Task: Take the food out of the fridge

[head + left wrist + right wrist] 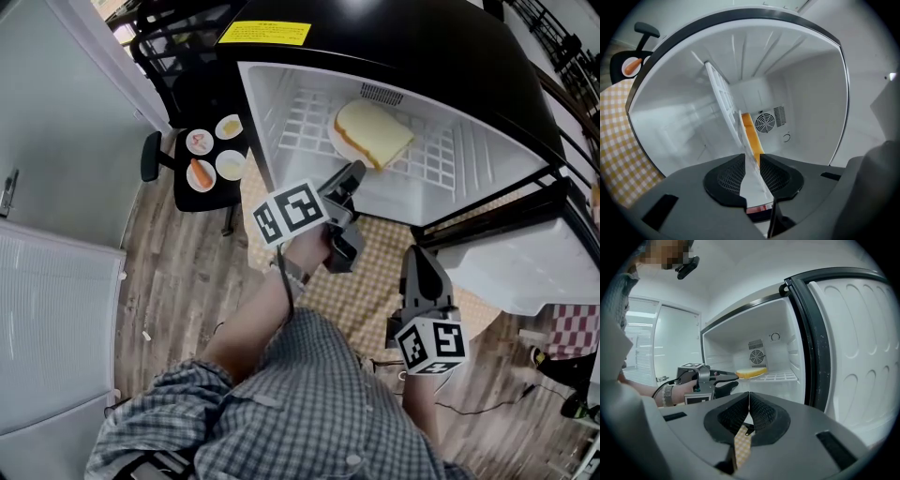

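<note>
Left hand-held gripper [751, 157] pinches the plate [337, 142] rim beneath the bread slice [375, 131] inside the fridge [487, 150]. Right hand-held gripper [749, 397] is pressed together, empty.

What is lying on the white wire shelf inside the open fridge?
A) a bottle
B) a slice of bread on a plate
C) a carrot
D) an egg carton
B: the head view shows a pale slice of bread on a plate, resting on the wire shelf.

A black chair [150, 157] stands on wooden floor [178, 281] near a yellow checked cloth [375, 281].
</note>
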Demonstrator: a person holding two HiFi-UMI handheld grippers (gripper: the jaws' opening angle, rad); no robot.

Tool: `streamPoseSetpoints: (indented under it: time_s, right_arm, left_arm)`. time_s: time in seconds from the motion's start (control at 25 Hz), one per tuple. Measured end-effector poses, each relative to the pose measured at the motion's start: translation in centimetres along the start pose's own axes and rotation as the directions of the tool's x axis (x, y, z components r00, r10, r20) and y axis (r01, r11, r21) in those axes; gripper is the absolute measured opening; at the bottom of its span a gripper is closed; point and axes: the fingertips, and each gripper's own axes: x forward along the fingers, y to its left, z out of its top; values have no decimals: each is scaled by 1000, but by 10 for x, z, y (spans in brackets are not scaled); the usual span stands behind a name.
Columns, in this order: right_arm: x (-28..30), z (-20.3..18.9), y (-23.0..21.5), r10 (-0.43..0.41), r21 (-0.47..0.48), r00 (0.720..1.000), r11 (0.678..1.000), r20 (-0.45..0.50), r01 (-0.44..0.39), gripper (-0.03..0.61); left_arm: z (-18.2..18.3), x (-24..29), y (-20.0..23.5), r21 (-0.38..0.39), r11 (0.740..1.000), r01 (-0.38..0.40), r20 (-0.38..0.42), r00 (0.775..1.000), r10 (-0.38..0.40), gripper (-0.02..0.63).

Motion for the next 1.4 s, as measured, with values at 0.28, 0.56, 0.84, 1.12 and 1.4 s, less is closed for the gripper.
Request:
streamPoseSetpoints:
  time_s: [0.28, 0.56, 0.84, 1.12, 1.4]
  right_arm:
    - [-1, -3, -4, -10, 9, 1000, 1000, -5, 10, 11]
    - [1, -5, -3, -10, 14, 1000, 1000, -8, 10, 11]
    - [5, -8, 0, -1, 29, 1000, 1000, -16, 2, 11]
    - [20, -3, -5, 35, 167, 999, 985, 12, -36, 11]
    - [43, 5, -11, 88, 417, 994, 903, 67, -108, 11]
  left_arm:
    - [1, 6, 6, -123, 992, -2, 38, 999, 7, 86]
    - [2, 6, 9, -243, 970, -4, 46, 999, 16, 74]
    - [9, 3, 2, -219, 976, -3, 48, 999, 14, 20]
    - [6, -2, 4, -243, 970, 4, 42, 999, 7, 20]
    - [7, -11, 4, -252, 968, 15, 27, 1000, -9, 18]
